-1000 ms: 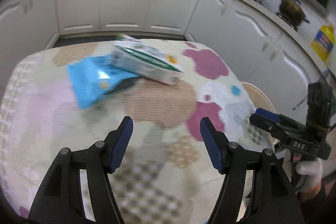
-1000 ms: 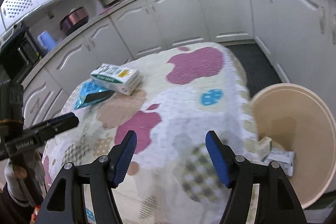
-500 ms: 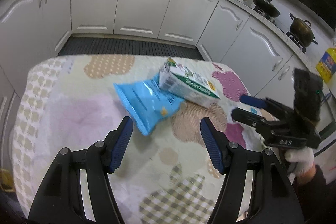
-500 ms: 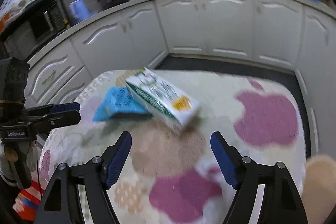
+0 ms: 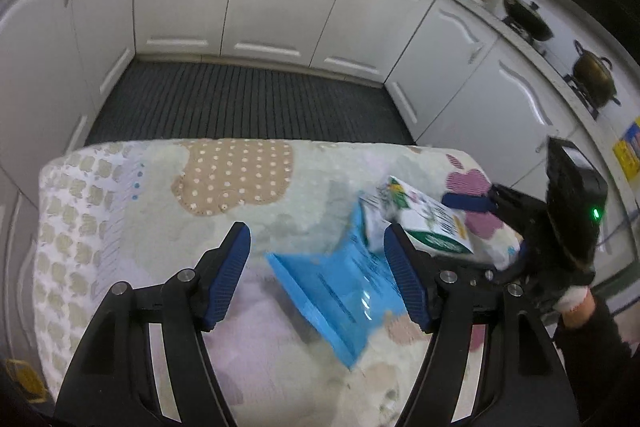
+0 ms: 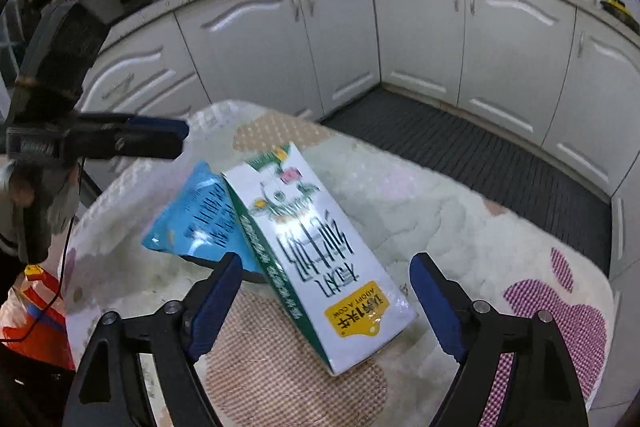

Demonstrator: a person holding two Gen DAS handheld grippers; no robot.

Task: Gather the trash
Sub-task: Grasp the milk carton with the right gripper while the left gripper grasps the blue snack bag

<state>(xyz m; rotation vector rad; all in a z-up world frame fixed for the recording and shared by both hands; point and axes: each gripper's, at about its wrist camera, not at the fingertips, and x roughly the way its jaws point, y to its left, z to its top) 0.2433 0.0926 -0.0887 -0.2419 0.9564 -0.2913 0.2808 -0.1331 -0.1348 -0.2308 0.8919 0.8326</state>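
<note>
Two pieces of trash lie on the bench (image 6: 460, 211): one milk carton (image 6: 320, 259) and one blue snack packet (image 6: 200, 223). The carton is white with green edging, dark characters and a yellow label at its near end; it lies flat, its side overlapping the packet's edge, the packet at its nine o'clock. The packet is glossy, flat and printed with dark text. The left hand-held gripper (image 5: 316, 259) is opening, the packet below its gap, untouched. The right hand-held gripper (image 6: 326, 293) is closing, pads clear of the carton between them.
</note>
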